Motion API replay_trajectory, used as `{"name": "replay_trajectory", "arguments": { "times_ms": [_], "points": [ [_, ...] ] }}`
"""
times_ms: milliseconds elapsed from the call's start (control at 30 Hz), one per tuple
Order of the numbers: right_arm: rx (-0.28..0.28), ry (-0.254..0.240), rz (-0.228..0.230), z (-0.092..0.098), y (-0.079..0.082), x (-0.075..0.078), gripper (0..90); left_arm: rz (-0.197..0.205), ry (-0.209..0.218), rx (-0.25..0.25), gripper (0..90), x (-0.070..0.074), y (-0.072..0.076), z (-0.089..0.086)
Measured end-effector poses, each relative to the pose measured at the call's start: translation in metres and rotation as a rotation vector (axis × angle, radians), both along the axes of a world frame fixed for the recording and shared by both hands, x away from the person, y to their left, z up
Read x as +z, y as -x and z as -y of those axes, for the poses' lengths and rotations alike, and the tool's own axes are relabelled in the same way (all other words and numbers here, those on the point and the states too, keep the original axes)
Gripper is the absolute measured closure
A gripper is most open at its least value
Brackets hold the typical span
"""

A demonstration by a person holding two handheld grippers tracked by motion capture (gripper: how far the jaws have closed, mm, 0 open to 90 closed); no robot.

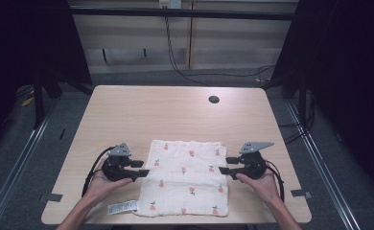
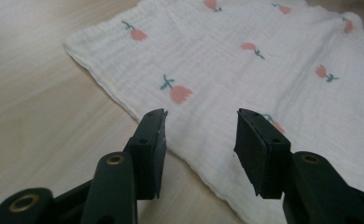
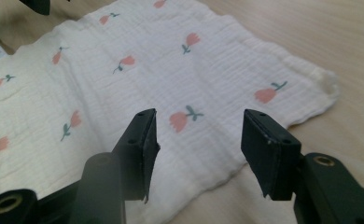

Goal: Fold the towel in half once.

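L gripper [image 2: 201, 140] open | cloth [image 2: 245, 70] just ahead, flat

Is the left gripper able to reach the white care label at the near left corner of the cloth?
Probably yes. The left gripper is open at the cloth's left edge, and the label lies on bare table just nearer, nothing between.
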State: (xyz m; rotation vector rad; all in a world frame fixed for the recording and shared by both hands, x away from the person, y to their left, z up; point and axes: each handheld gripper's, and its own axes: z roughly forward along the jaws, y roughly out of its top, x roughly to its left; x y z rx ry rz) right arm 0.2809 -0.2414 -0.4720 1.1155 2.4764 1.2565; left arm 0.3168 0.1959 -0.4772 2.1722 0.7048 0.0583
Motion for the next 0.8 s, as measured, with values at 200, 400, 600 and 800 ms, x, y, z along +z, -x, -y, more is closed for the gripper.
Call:
{"name": "replay_trajectory", "arguments": {
  "times_ms": [200, 400, 600, 800],
  "points": [
    [-0.030, -0.006, 0.017, 0.010, -0.012, 0.010, 51.8, -0.005, 0.041, 0.043, 54.1, 0.007, -0.024, 0.003],
    [-0.079, 0.020, 0.035, 0.014, -0.045, 0.014, 56.0, 0.003, 0.051, 0.071, 60.6, -0.001, -0.044, 0.013],
    [-0.118, 0.060, 0.001, 0.007, -0.078, -0.007, 60.8, -0.008, -0.025, 0.003, 63.0, -0.009, -0.036, 0.024],
    [-0.137, 0.133, -0.023, 0.001, -0.094, -0.020, 63.8, -0.028, -0.054, -0.025, 63.2, -0.017, -0.034, 0.029]
  ]
}}
